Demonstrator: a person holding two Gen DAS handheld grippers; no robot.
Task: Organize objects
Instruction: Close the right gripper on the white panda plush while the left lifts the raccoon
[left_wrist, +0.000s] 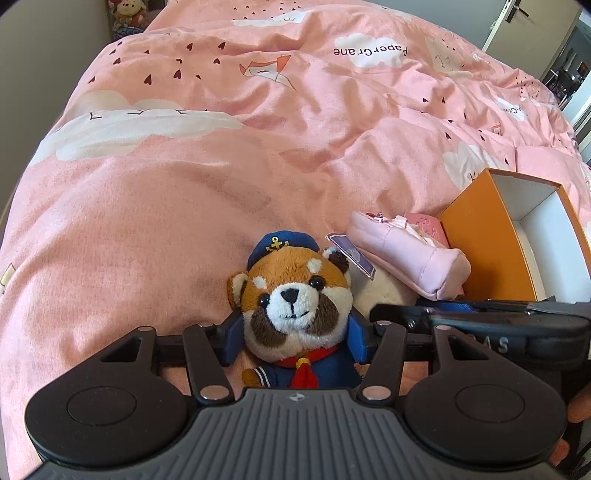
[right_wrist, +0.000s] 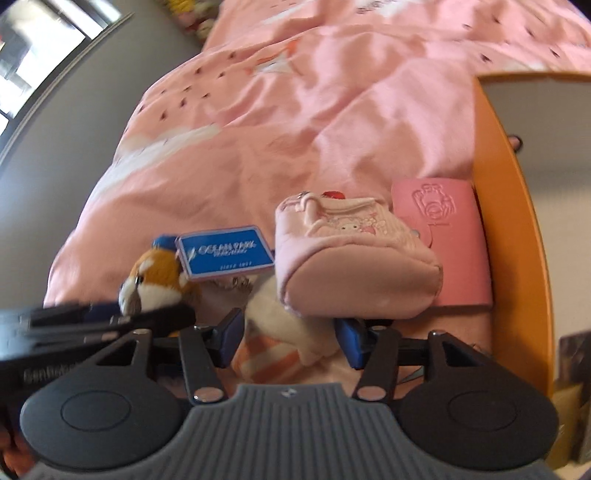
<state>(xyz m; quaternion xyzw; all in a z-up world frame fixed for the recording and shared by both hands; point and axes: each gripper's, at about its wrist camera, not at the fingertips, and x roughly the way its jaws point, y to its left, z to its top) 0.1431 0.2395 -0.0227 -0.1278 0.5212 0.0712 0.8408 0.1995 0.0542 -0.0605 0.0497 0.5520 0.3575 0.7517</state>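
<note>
A: We have the left gripper (left_wrist: 295, 334) clamped on the red panda plush (left_wrist: 295, 306), blue pads pressed into both sides just under its cheeks. It sits against the pink duvet (left_wrist: 184, 184), close beside the other toys.

B: And our right gripper (right_wrist: 290, 338) stands apart, straddling the white plush (right_wrist: 280, 314) with the striped orange patch. We see slack on both sides, so nothing is held there.

A: The orange box (left_wrist: 484, 236) lies open to our right, just past the pink pouch (left_wrist: 410, 258) and the pink card holder (right_wrist: 443, 240). That is where we judge these things belong.

B: Then here is our worry. The two grippers are nearly touching; the right one crosses our left view right beside the panda. If we lift the panda now, we may knock it against that arm.

A: The blue tag (right_wrist: 225, 254) hangs off the panda too, right above the white plush. We could snag it if we close the right side carelessly.

B: And the pouch leans on the white plush. Pulling the plush out may tip the pouch over onto the duvet.

A: The bedding is soft, so pressing down only sinks the toy away from our pads.
</note>
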